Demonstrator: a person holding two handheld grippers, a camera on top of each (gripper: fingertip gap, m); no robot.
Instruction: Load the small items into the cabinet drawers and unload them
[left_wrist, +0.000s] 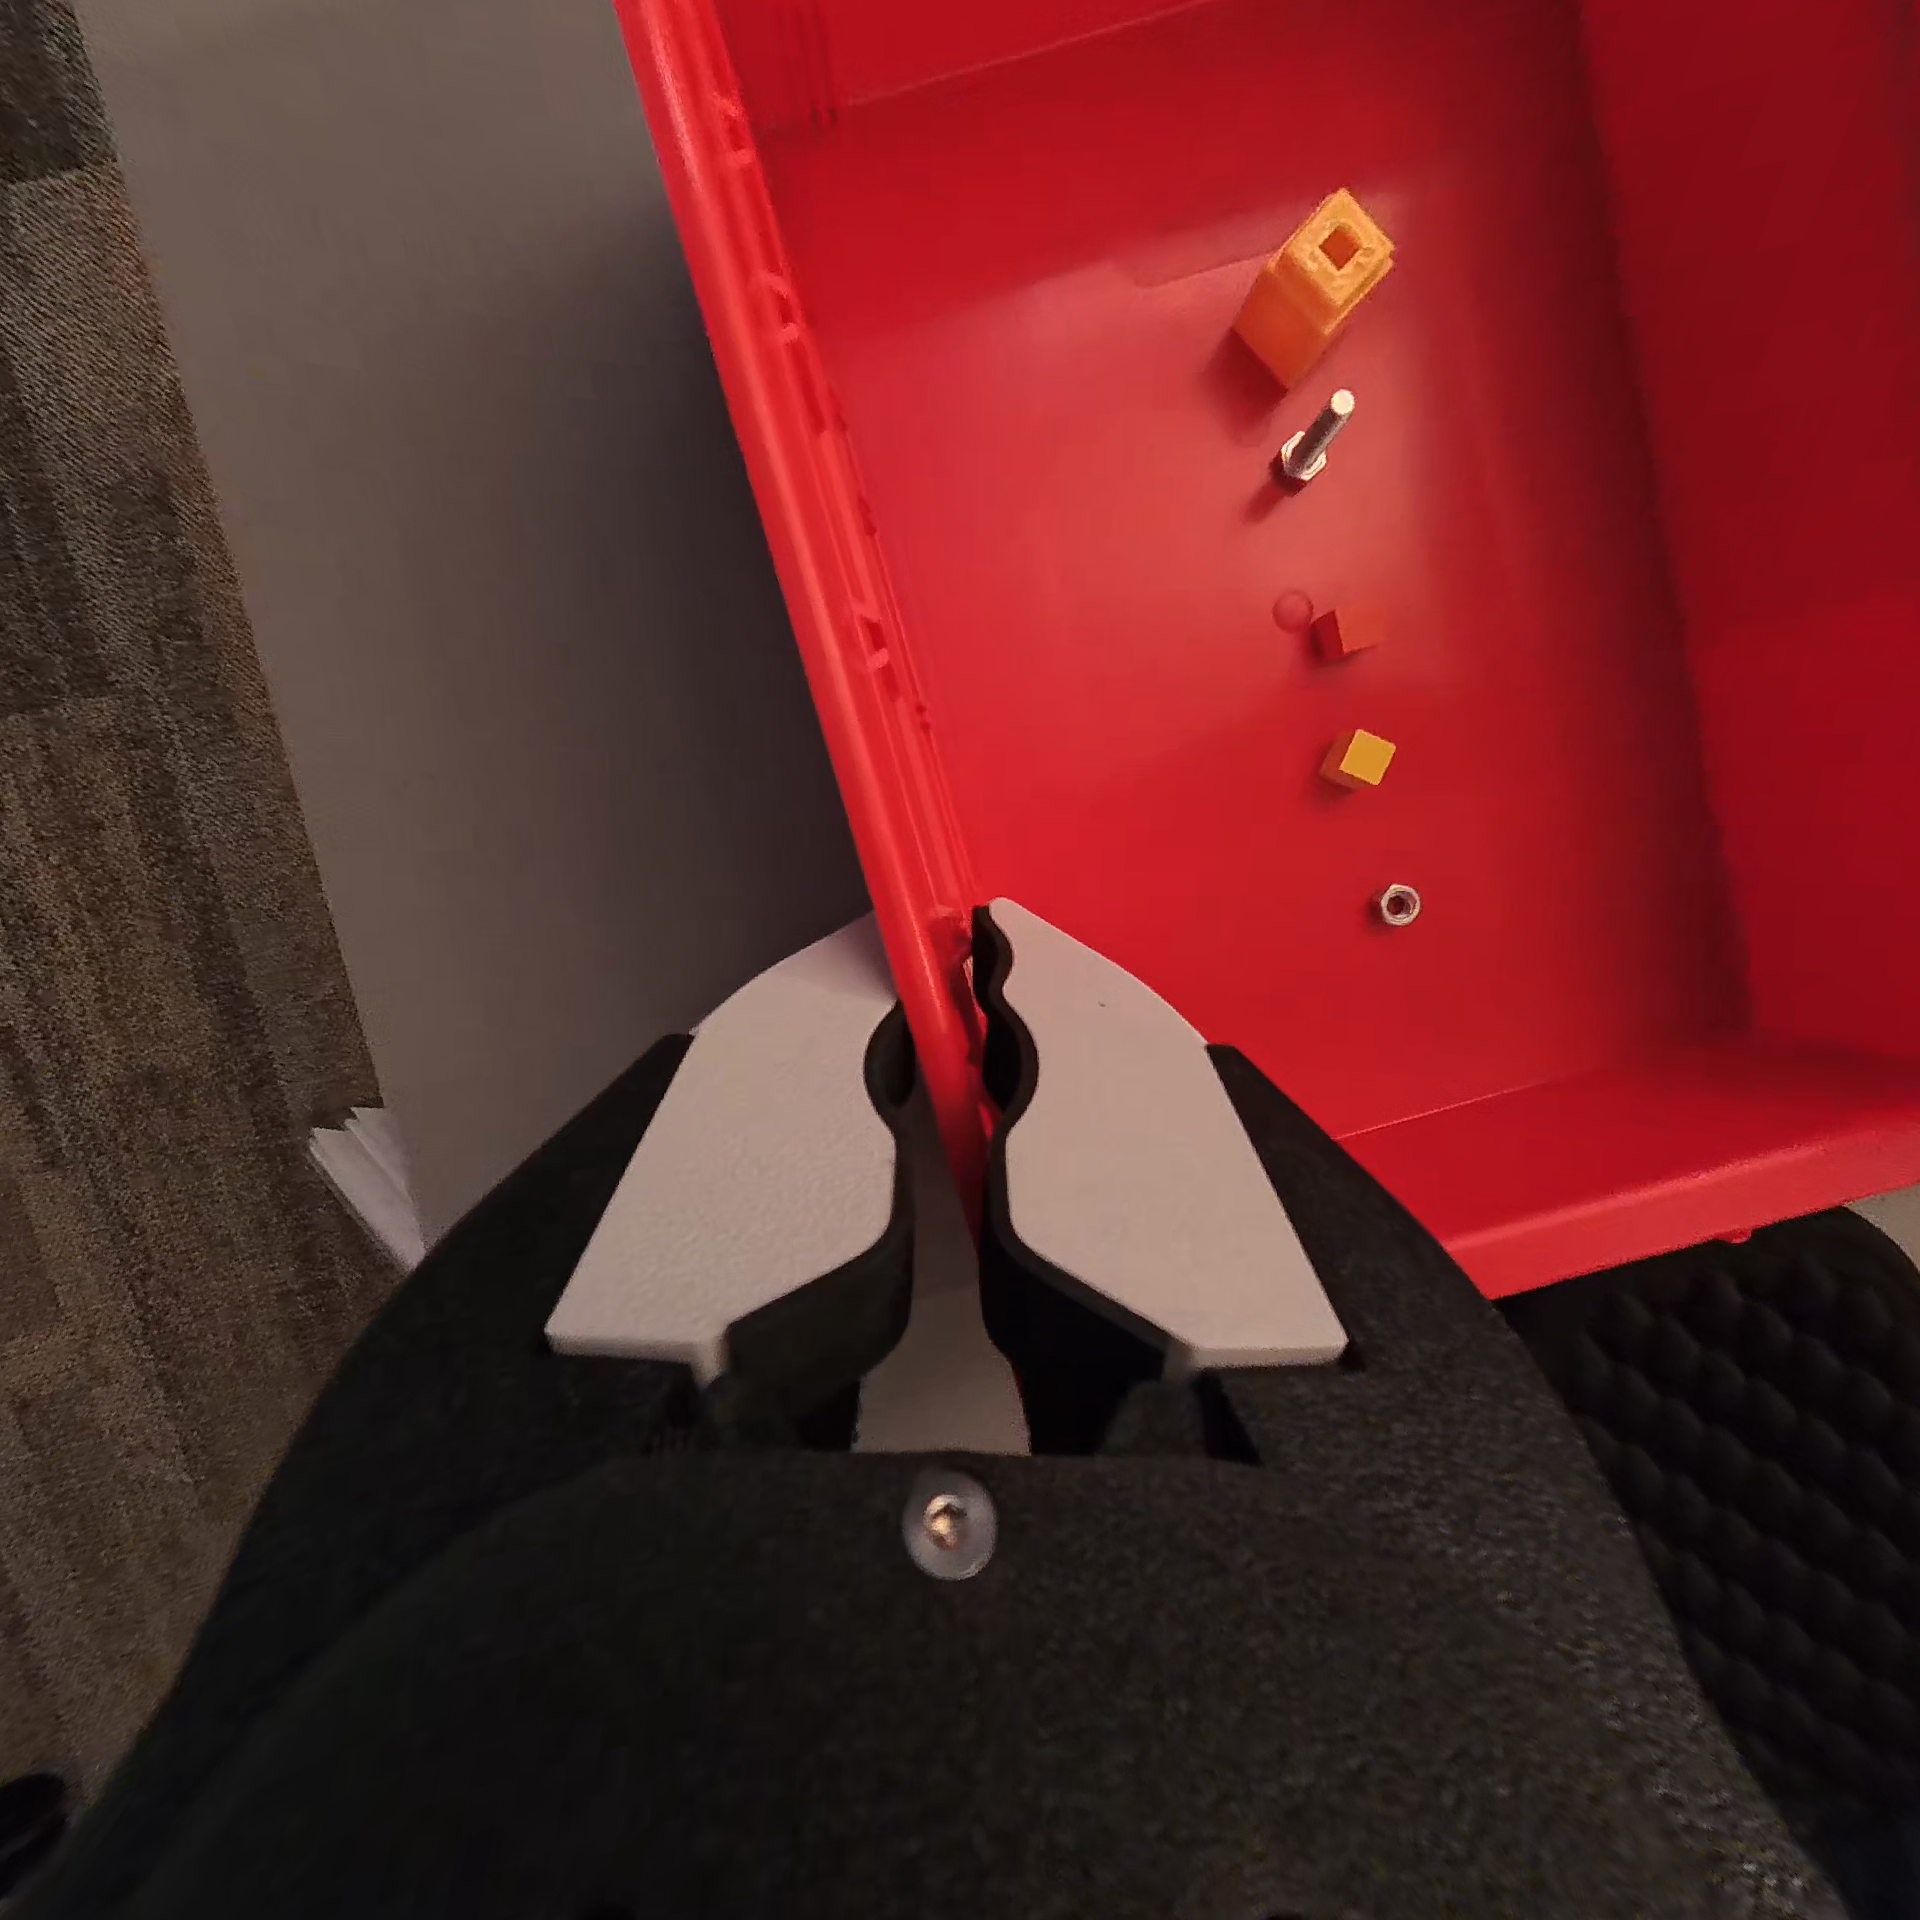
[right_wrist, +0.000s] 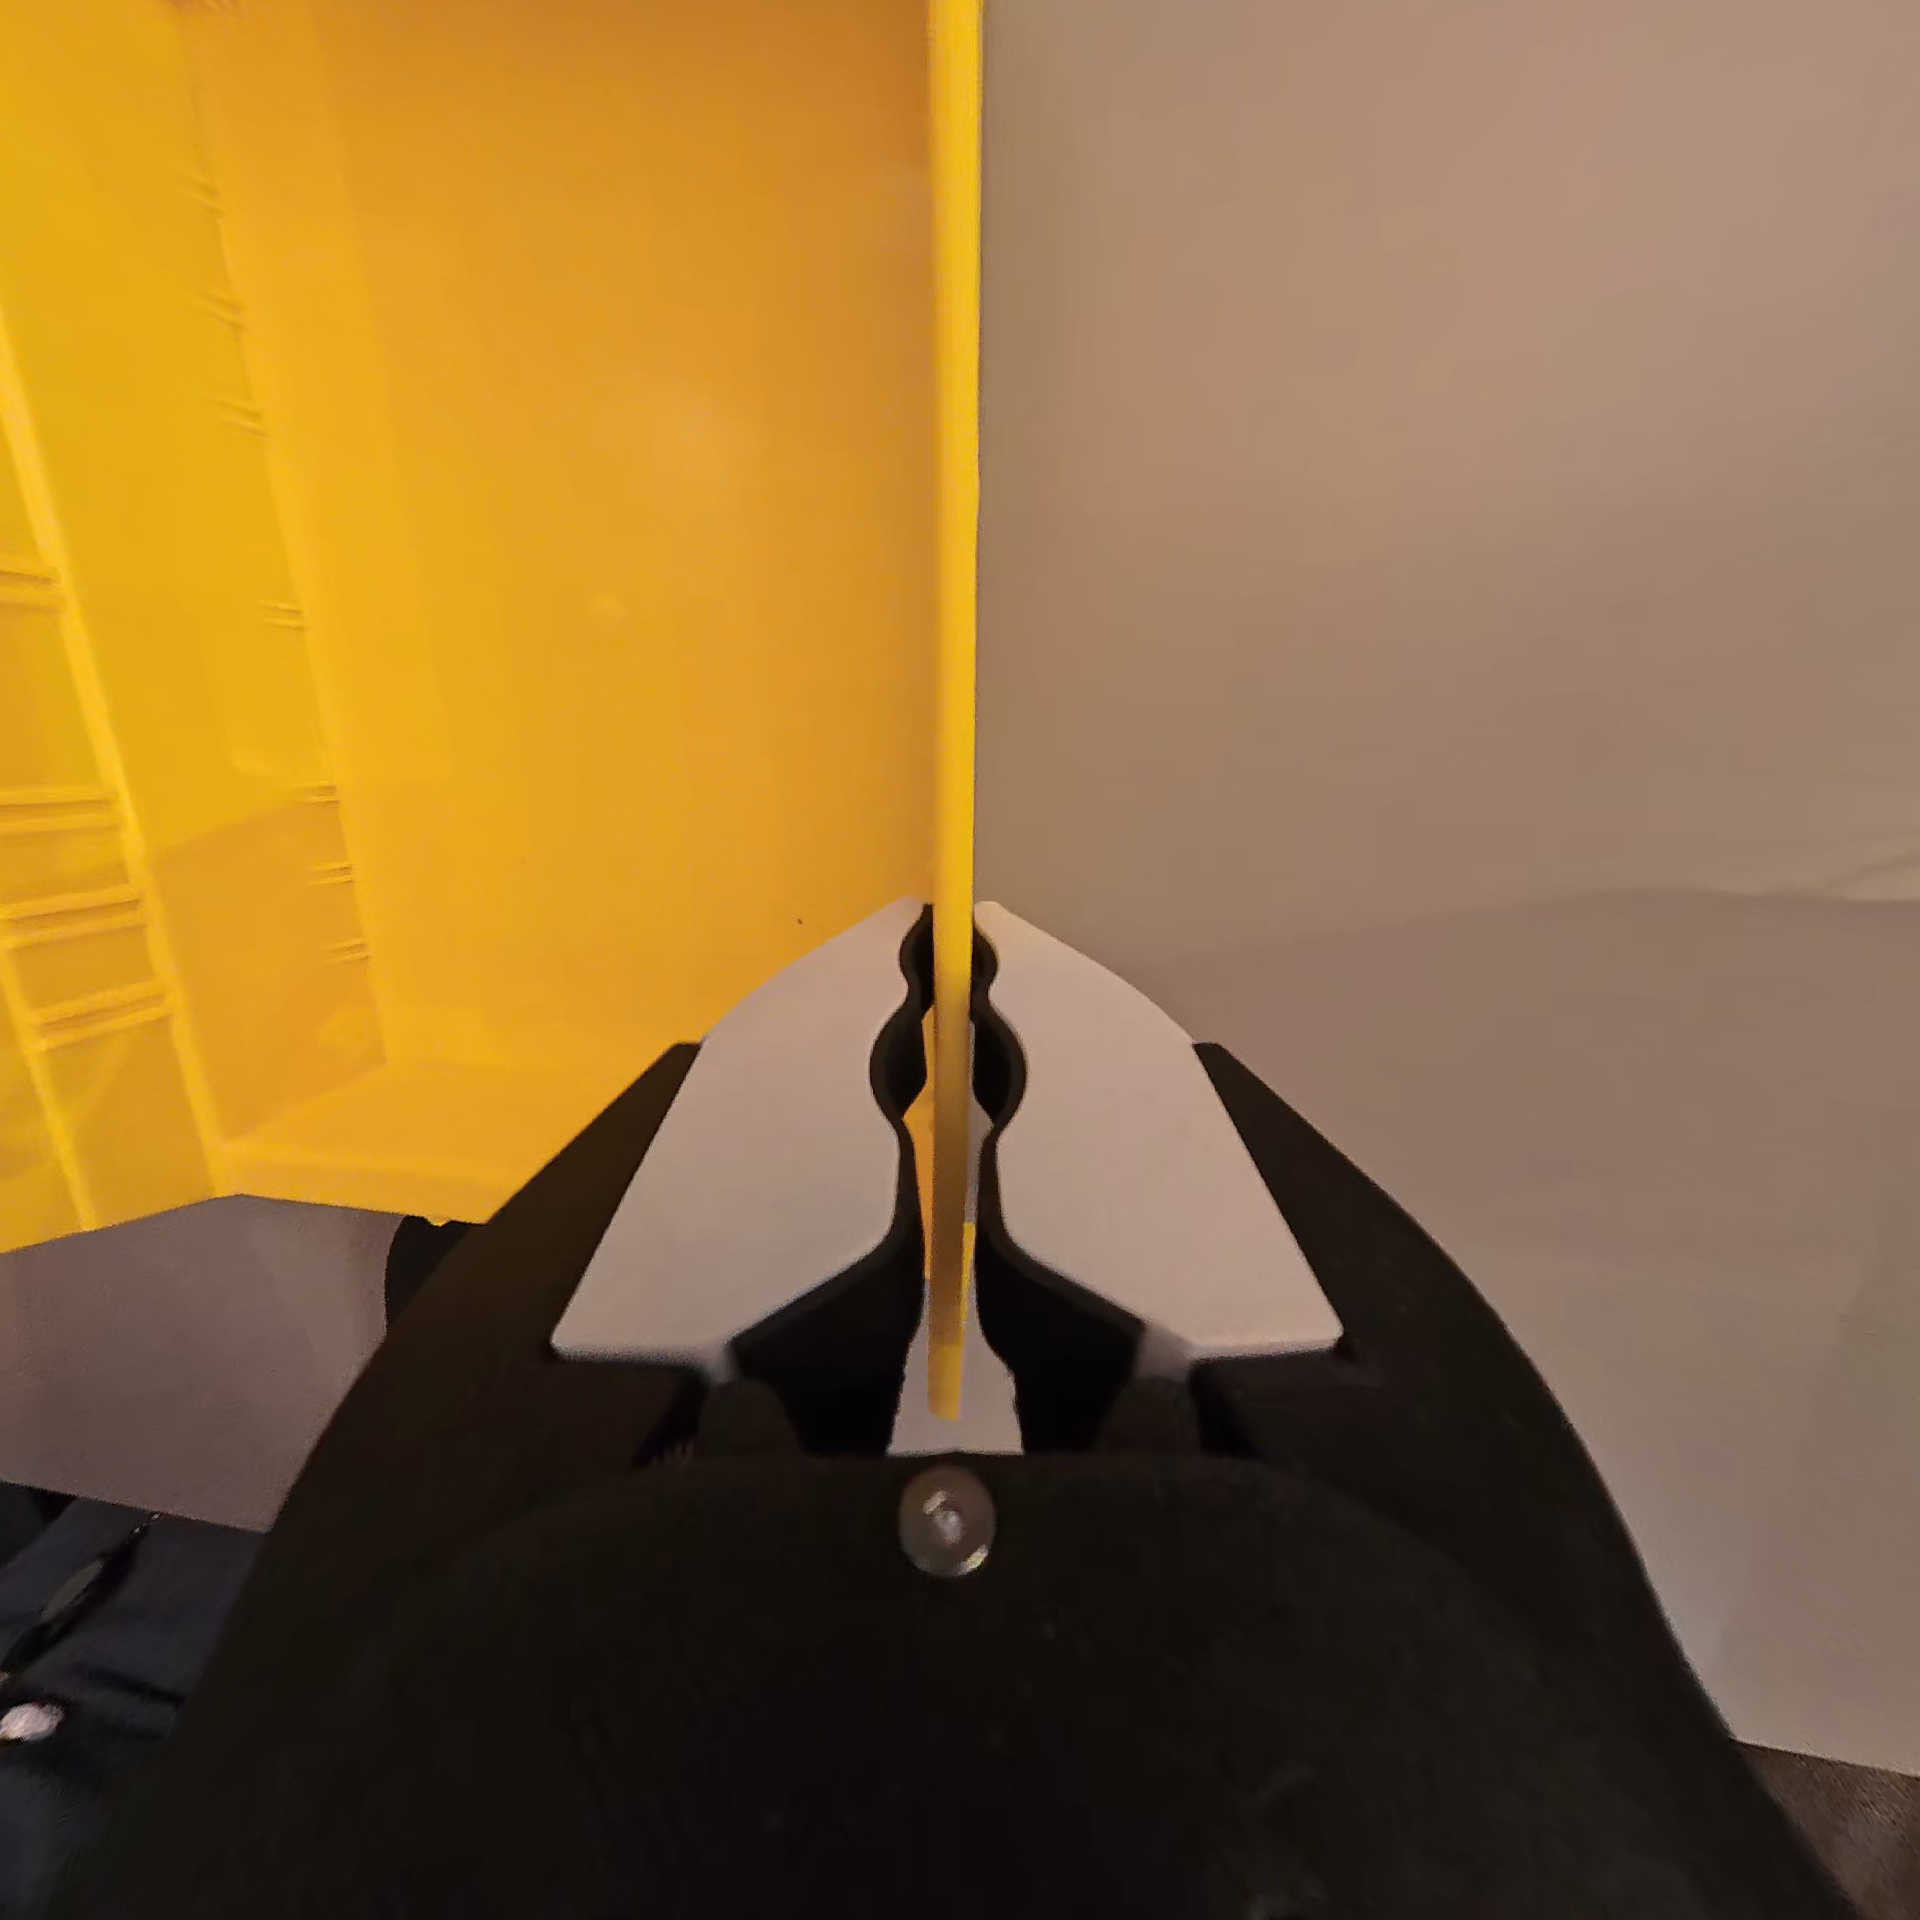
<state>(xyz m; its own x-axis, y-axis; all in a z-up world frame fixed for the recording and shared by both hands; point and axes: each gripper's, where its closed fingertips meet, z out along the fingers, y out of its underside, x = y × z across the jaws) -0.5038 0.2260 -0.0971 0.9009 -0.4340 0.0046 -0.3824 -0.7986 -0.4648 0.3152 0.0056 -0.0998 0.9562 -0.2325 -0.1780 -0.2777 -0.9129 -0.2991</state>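
Observation:
In the left wrist view my left gripper (left_wrist: 951, 977) is shut on the left side wall of a red drawer (left_wrist: 1091, 675). On the drawer floor lie an orange hollow block (left_wrist: 1314, 286), a metal bolt (left_wrist: 1317, 442), a small red cube (left_wrist: 1345, 631) beside a small red ball (left_wrist: 1291, 608), a small yellow cube (left_wrist: 1359, 758) and a metal nut (left_wrist: 1395, 904). In the right wrist view my right gripper (right_wrist: 951, 935) is shut on the right side wall (right_wrist: 954, 520) of a yellow drawer (right_wrist: 571, 623). No items show on the visible part of its floor.
A grey table surface (left_wrist: 468, 623) lies under the red drawer, with carpet (left_wrist: 114, 831) beyond its left edge. Black dimpled foam (left_wrist: 1714, 1455) sits below the red drawer's near end. A pale grey surface (right_wrist: 1455, 623) fills the right of the right wrist view.

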